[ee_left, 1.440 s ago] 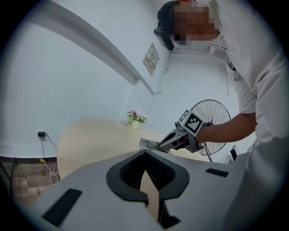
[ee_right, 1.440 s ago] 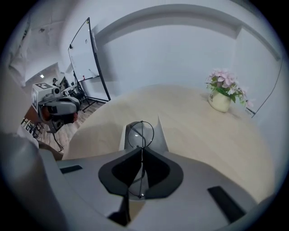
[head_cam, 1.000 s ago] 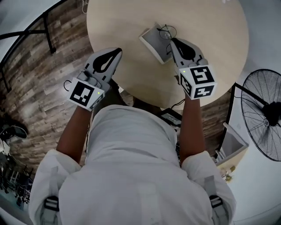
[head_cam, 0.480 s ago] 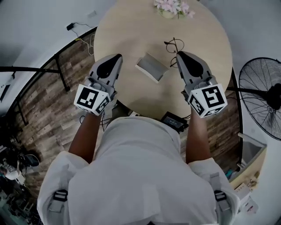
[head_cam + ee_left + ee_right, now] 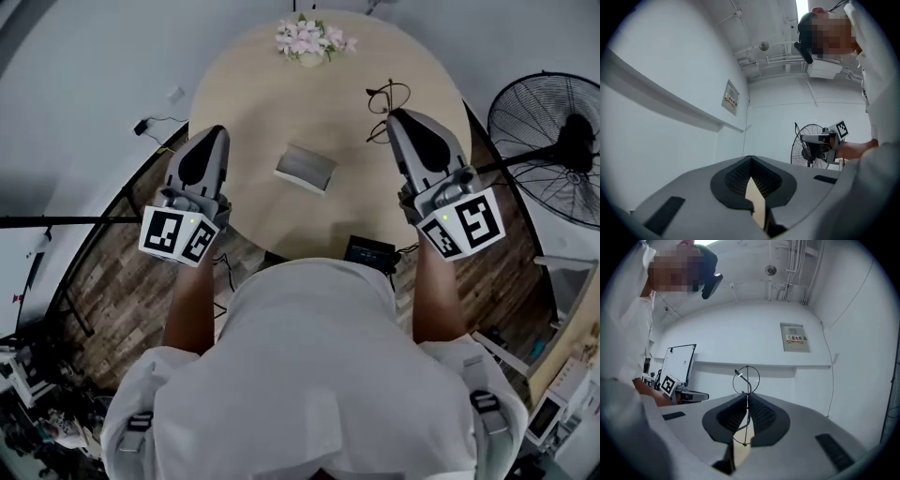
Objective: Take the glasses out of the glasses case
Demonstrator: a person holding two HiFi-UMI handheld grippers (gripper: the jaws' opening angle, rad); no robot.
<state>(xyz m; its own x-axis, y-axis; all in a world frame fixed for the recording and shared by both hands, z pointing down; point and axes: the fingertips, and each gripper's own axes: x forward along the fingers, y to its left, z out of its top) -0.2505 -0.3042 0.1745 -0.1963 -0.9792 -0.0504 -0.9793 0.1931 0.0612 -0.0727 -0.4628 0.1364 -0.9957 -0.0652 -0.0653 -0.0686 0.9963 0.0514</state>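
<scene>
The right gripper [image 5: 398,116] pinches the thin dark wire-framed glasses [image 5: 386,97] at the upper right of the head view, over the round pale wooden table [image 5: 253,103]. The flat grey glasses case [image 5: 306,169] lies at frame centre, apart from them; its inside is unclear. The left gripper [image 5: 217,131] is pressed together, empty.

Two tools [image 5: 216,133] [image 5: 399,114], one pair of glasses [image 5: 387,96], one case [image 5: 306,169], one fan [image 5: 546,127]
</scene>
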